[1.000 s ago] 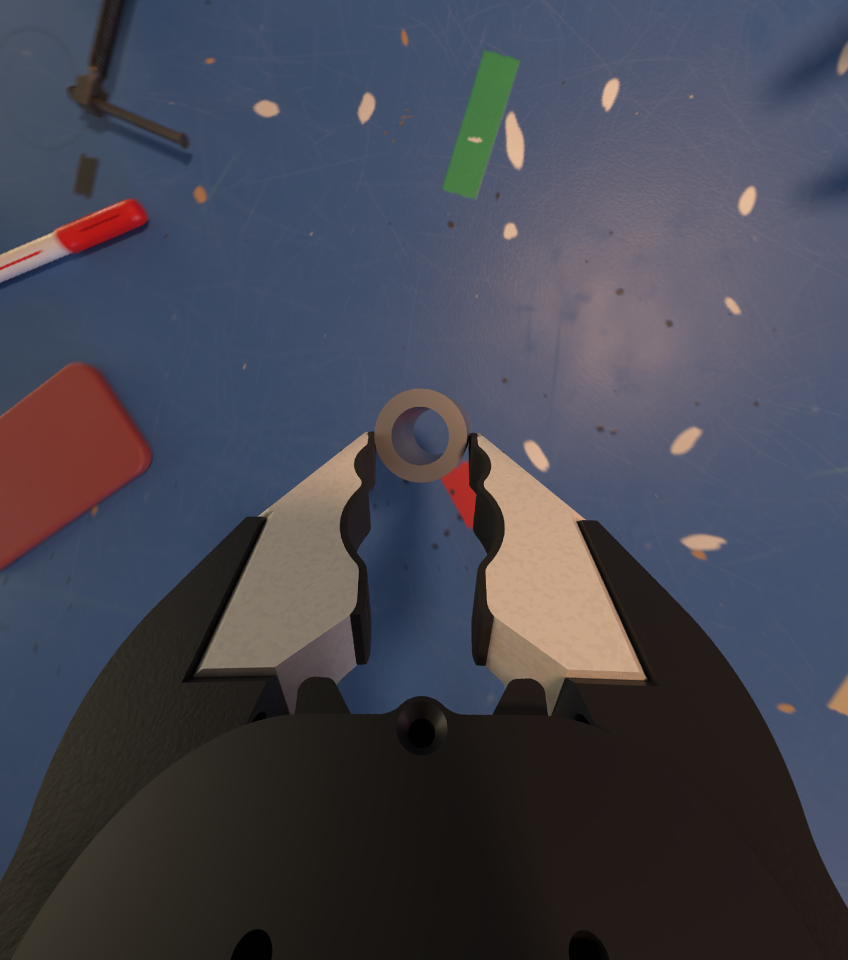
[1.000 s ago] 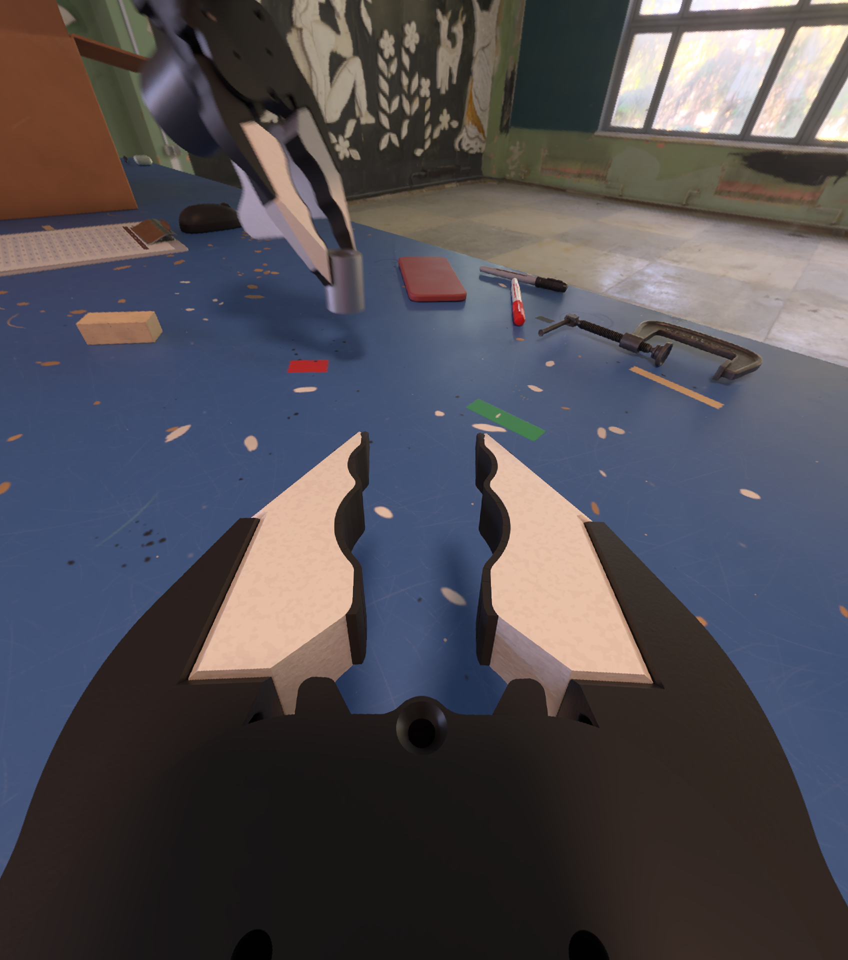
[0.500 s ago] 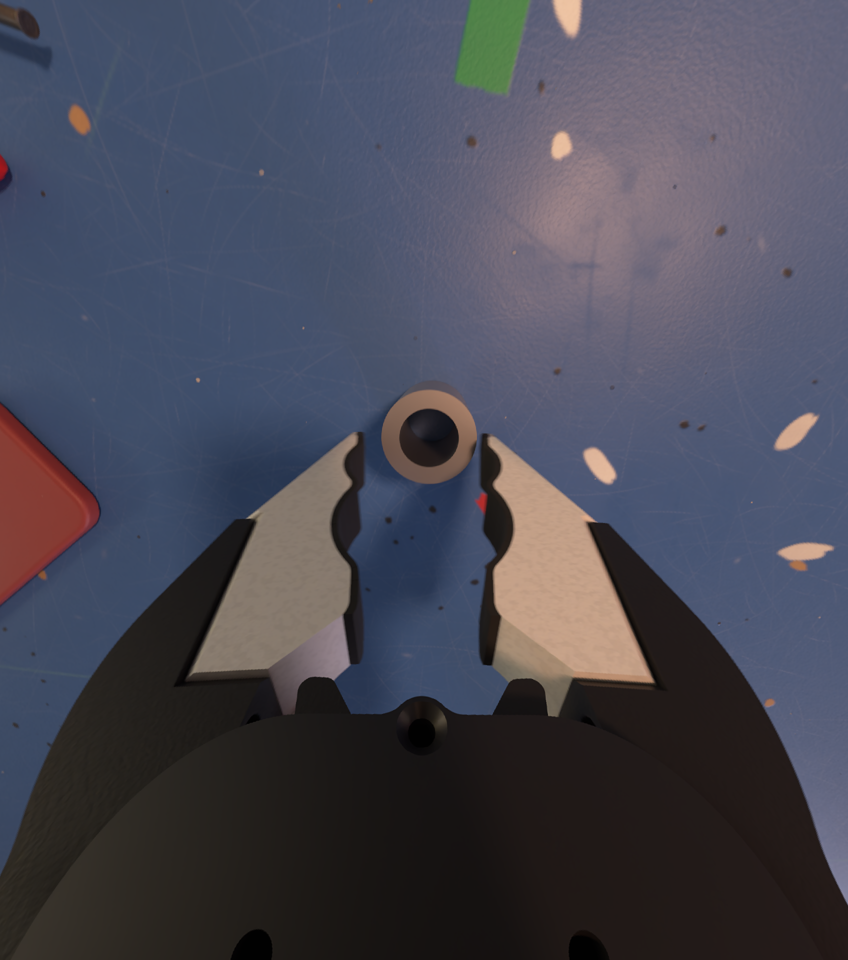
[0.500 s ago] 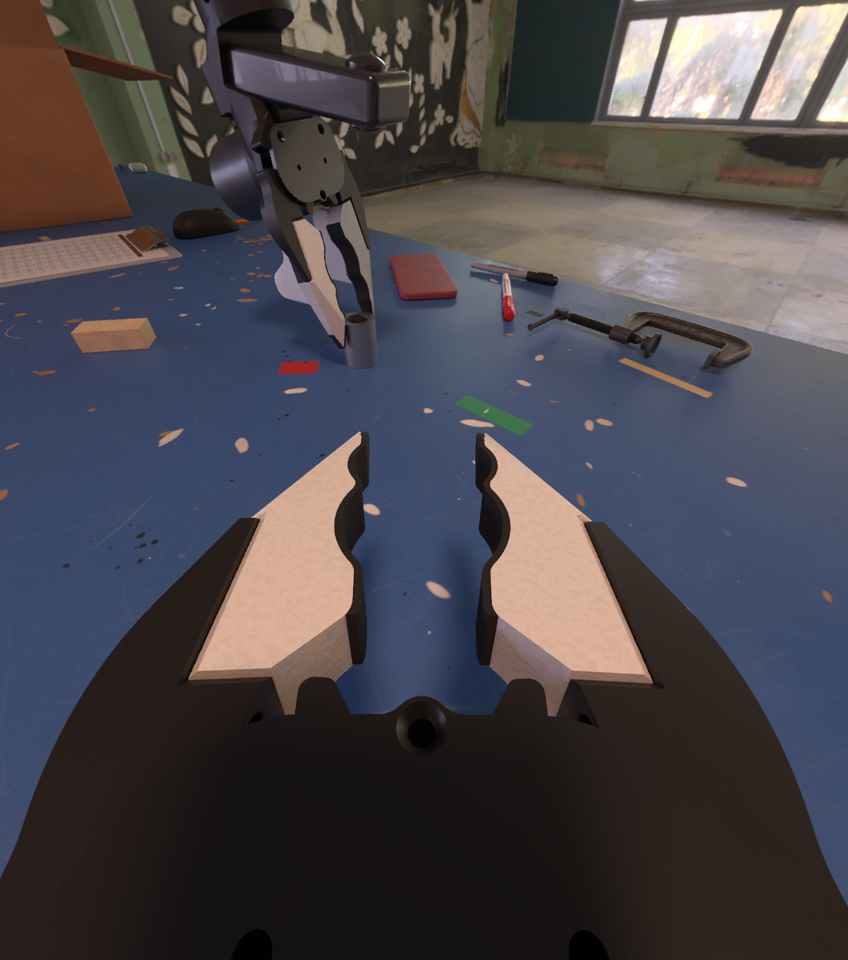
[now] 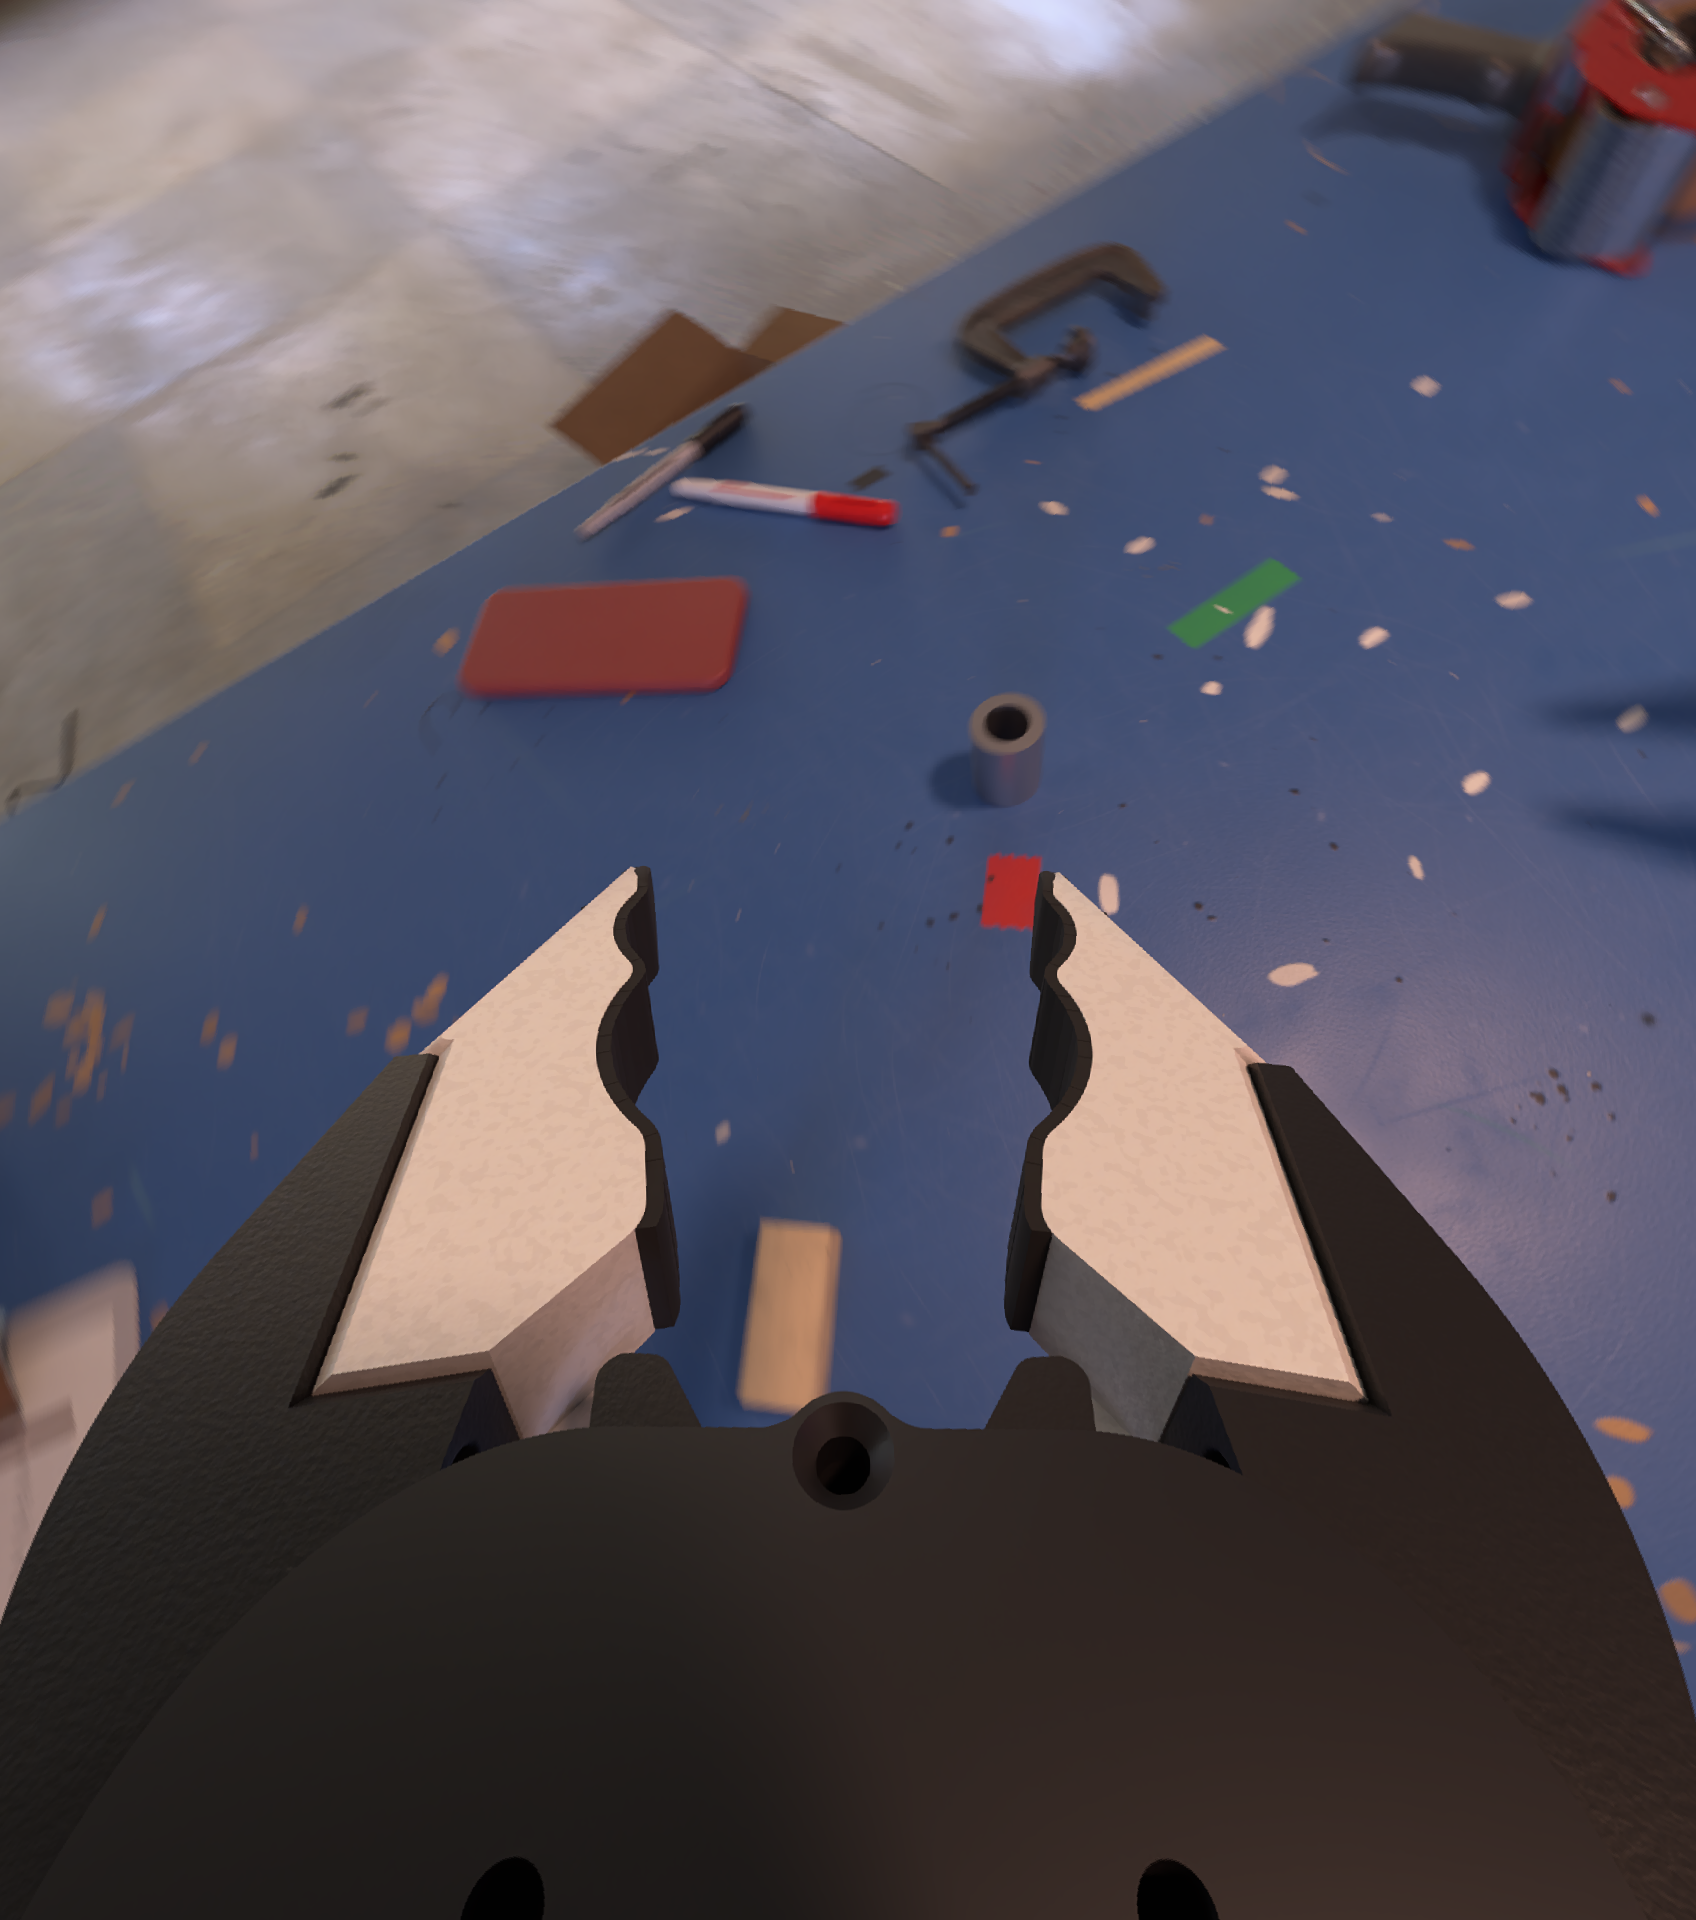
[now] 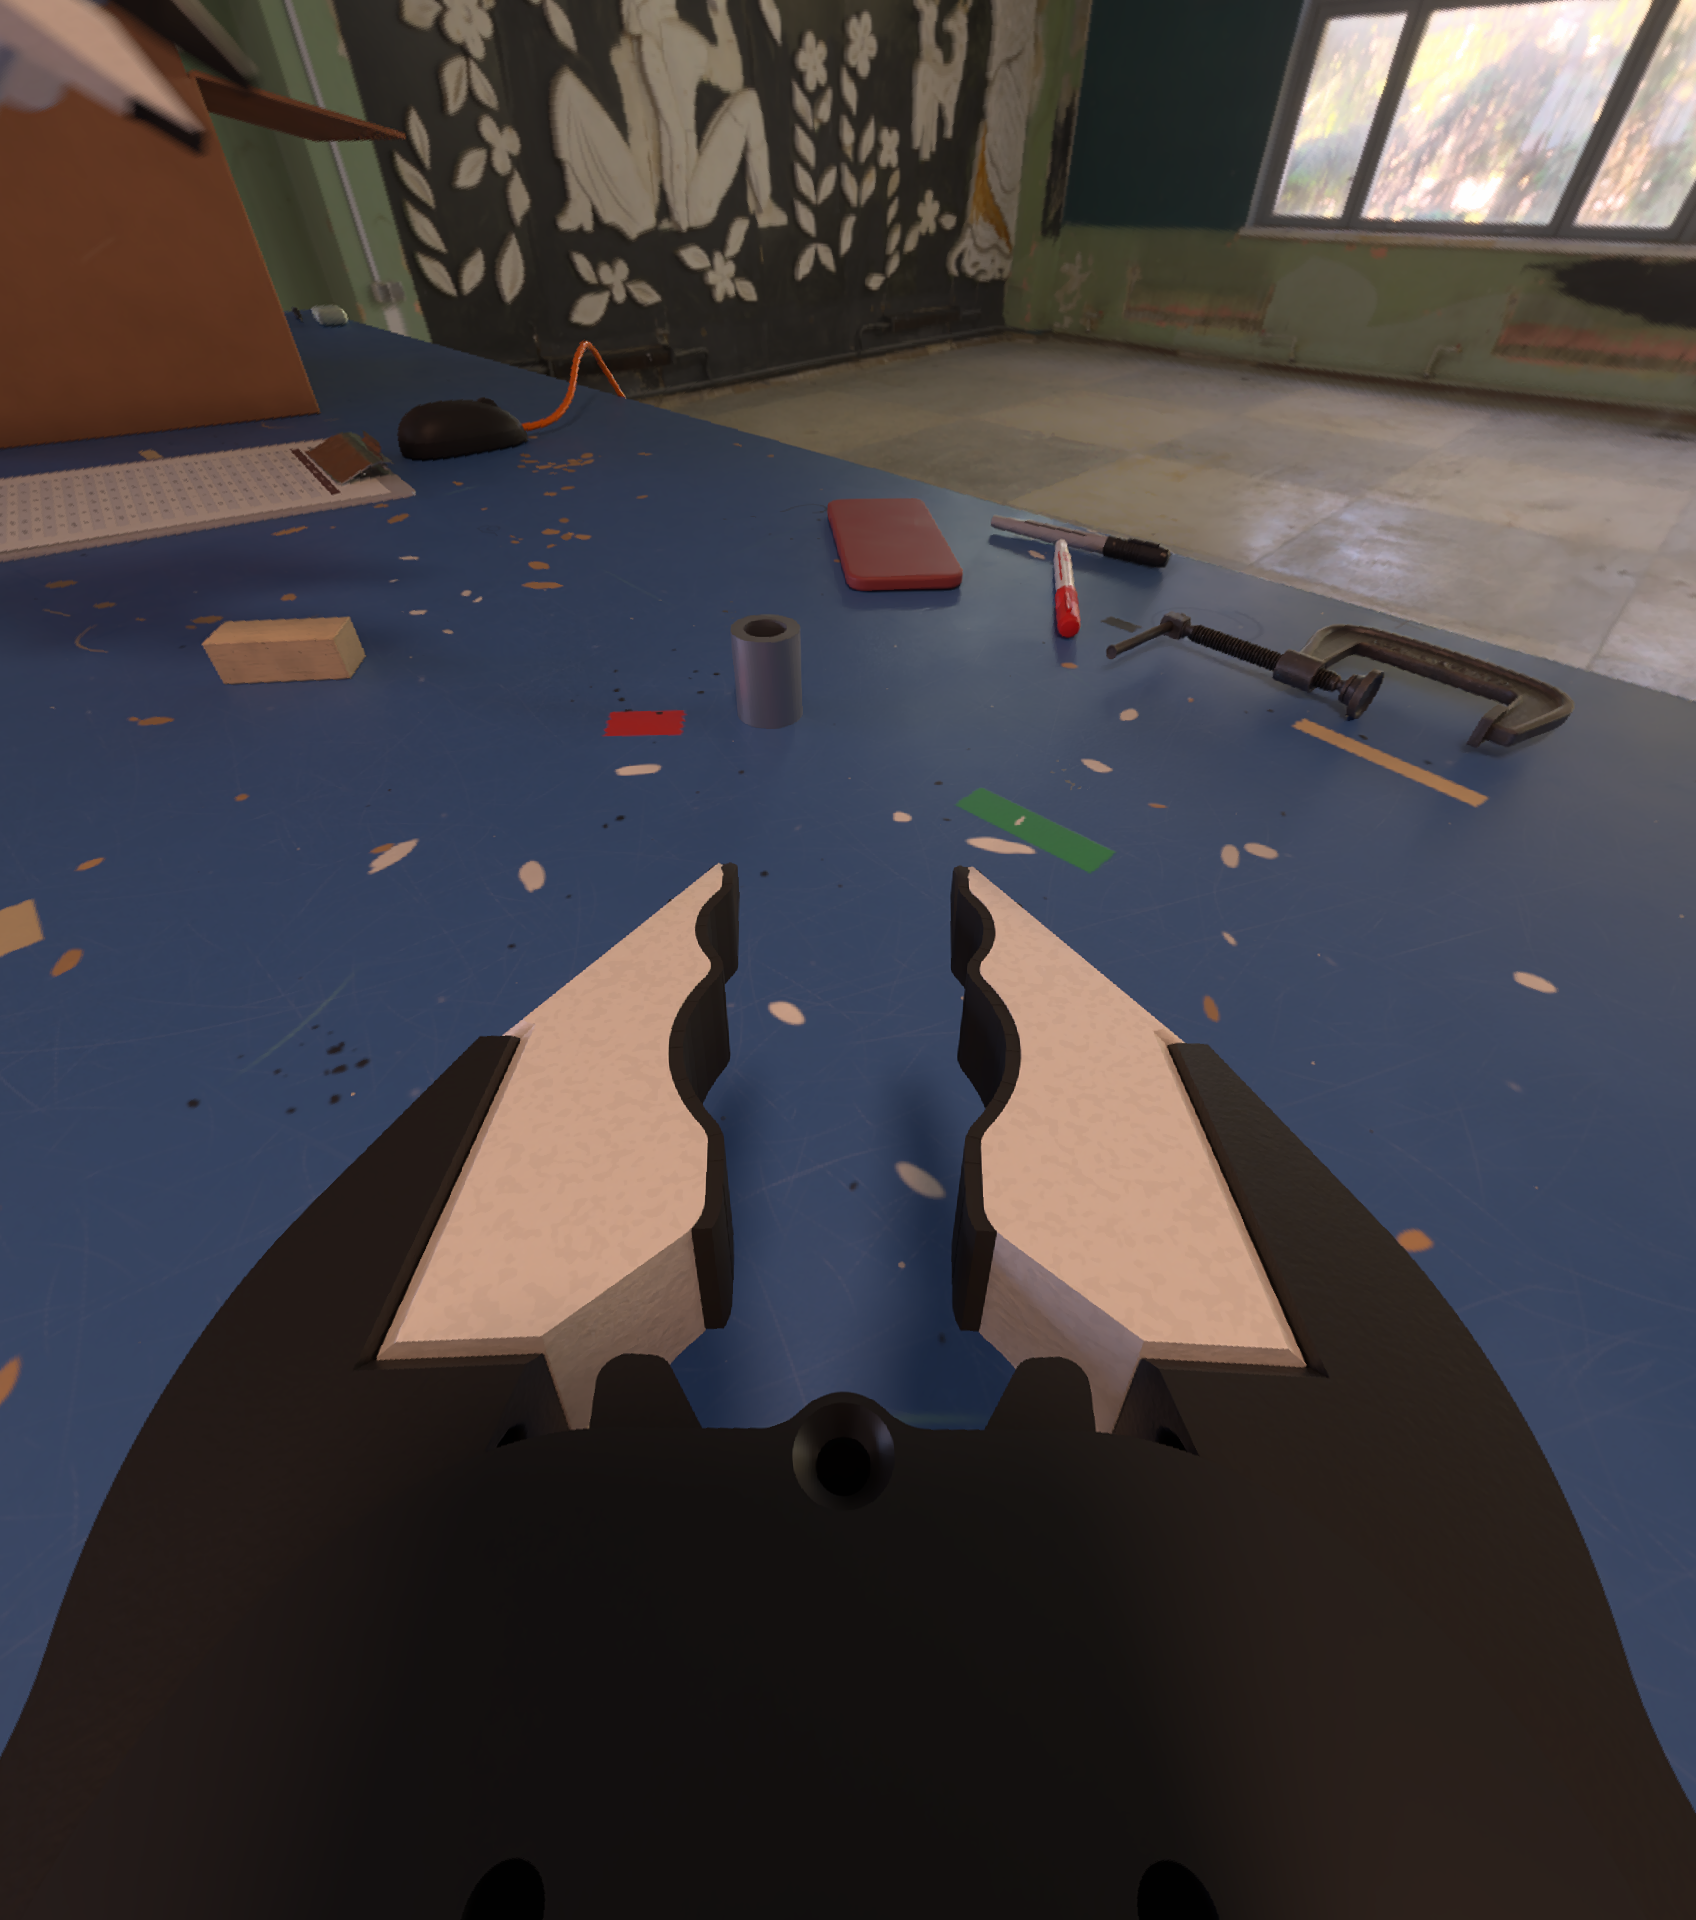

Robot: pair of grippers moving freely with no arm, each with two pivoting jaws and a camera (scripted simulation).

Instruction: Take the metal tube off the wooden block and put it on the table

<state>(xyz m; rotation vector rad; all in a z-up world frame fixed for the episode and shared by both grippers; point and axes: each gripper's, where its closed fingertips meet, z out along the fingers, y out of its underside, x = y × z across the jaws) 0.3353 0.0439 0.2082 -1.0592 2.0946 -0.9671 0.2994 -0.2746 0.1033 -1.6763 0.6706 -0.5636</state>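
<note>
The grey metal tube (image 5: 1005,748) stands upright on the blue table (image 5: 823,1039), also seen in the right wrist view (image 6: 767,670). The wooden block (image 6: 283,650) lies apart from it to the left, with nothing on it; in the left wrist view it shows between the finger bases (image 5: 789,1314). My left gripper (image 5: 839,894) is open and empty, raised well back from the tube. Only one pale fingertip of it shows in the right wrist view's top left corner (image 6: 13,73). My right gripper (image 6: 842,883) is open and empty, low over the table, short of the tube.
A red flat case (image 6: 893,543), two markers (image 6: 1065,587), a C-clamp (image 6: 1363,681), red tape (image 6: 644,723) and green tape (image 6: 1036,829) lie around the tube. A pegboard (image 6: 127,504), mouse and cardboard stand at the back left. A red can (image 5: 1623,135) is far right. The table edge (image 5: 304,665) runs behind the case.
The left gripper let go of the tube, opened wider and pulled up and back away from it. The tube now stands alone on the table. The right gripper has hardly moved.
</note>
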